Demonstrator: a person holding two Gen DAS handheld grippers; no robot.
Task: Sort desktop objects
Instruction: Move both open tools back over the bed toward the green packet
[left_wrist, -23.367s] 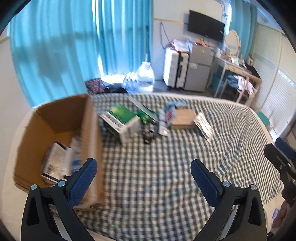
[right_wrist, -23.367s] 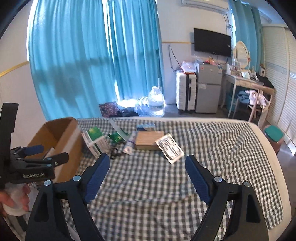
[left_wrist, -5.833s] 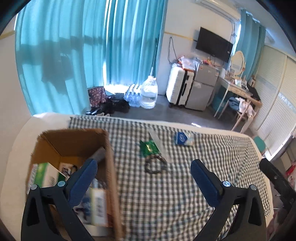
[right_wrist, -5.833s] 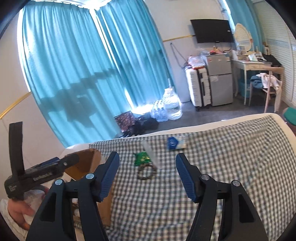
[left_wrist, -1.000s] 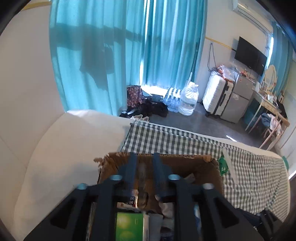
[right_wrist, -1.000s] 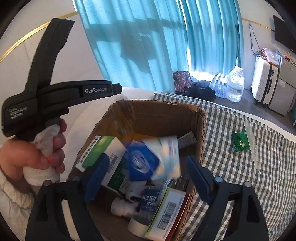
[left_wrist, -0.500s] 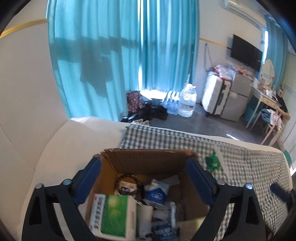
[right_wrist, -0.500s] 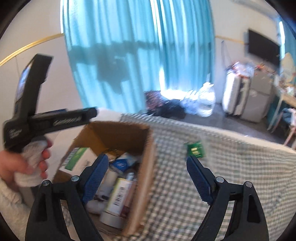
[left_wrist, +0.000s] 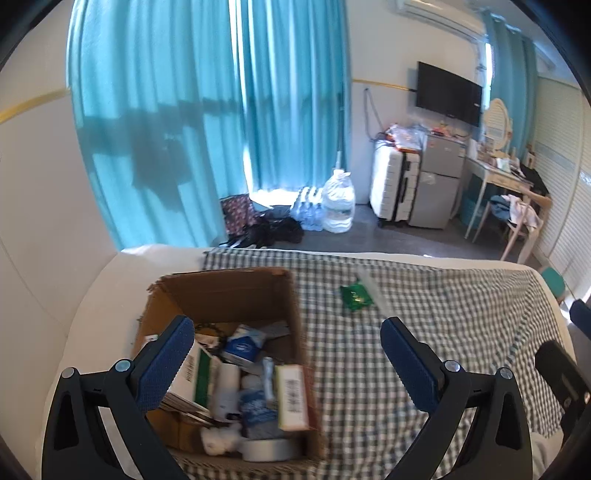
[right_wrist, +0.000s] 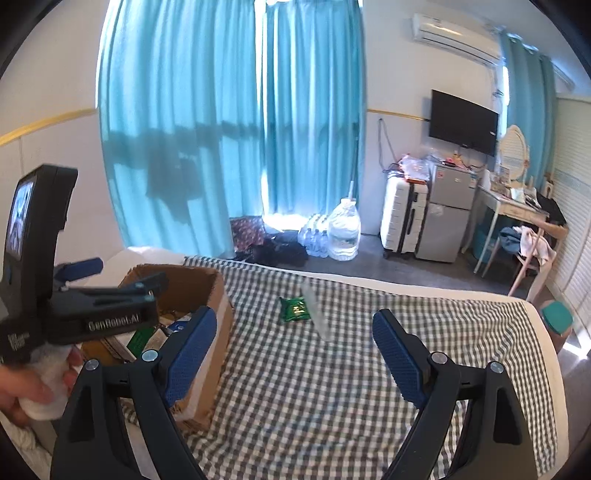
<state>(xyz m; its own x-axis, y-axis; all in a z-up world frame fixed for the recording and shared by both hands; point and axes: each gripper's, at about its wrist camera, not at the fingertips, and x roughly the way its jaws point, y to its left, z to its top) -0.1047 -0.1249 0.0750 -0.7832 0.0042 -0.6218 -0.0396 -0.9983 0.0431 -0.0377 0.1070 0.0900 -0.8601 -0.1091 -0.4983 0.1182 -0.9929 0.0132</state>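
A cardboard box (left_wrist: 229, 291) holding several packets, boxes and a tape roll sits at the left of the checked cloth (left_wrist: 424, 332); it also shows in the right wrist view (right_wrist: 218, 295). A green packet (left_wrist: 355, 296) and a clear strip (left_wrist: 373, 291) lie on the cloth to its right; the right wrist view shows the packet (right_wrist: 293, 309) and the strip (right_wrist: 317, 314) too. My left gripper (left_wrist: 286, 360) is open and empty above the box's near right side. My right gripper (right_wrist: 293, 350) is open and empty above the cloth, short of the packet.
The cloth covers a white bed (left_wrist: 107, 280). Beyond it are blue curtains (left_wrist: 207, 122), water bottles (left_wrist: 338, 208), a suitcase (left_wrist: 388, 190), a small fridge (left_wrist: 439, 184) and a desk with a chair (left_wrist: 517, 221). My left gripper's body shows at the left of the right wrist view (right_wrist: 74, 314).
Both grippers have pulled back and swung right from the box. The left gripper, shut a second ago over the box, is open now. The green packet and strip have come closer to centre.
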